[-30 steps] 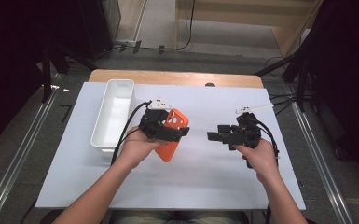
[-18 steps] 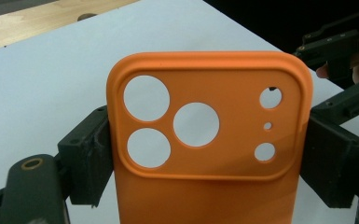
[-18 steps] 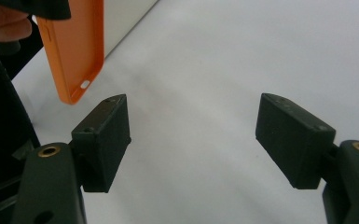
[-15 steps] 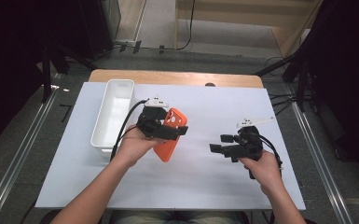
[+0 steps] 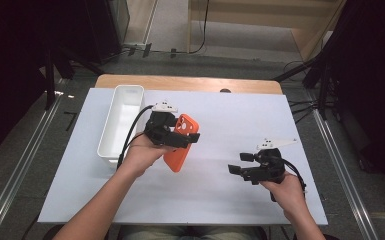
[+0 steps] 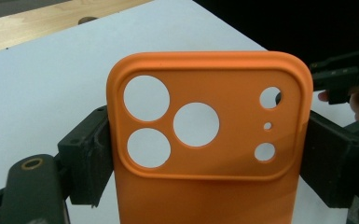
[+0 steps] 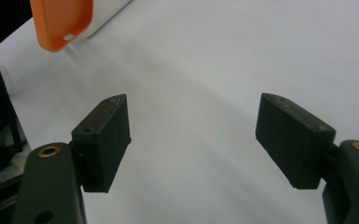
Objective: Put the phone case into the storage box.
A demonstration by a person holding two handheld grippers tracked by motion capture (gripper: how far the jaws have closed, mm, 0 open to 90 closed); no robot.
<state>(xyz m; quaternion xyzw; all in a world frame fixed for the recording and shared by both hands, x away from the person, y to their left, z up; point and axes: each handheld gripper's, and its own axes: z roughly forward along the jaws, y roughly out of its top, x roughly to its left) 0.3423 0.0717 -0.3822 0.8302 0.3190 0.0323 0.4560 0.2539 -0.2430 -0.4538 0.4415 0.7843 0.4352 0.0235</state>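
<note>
Orange phone case held up in the left gripper — right gripper idle.

Lower right of the high view, the right gripper (image 5: 242, 164) hovers over the white table (image 5: 230, 115), jaws wide apart and empty. At centre, the left gripper (image 5: 182, 136) clamps the phone case (image 5: 180, 145) by its sides; the white tray (image 5: 122, 120) lies beyond, upper left.

Black claws (image 7: 193, 142), brass-ringed screws
</note>
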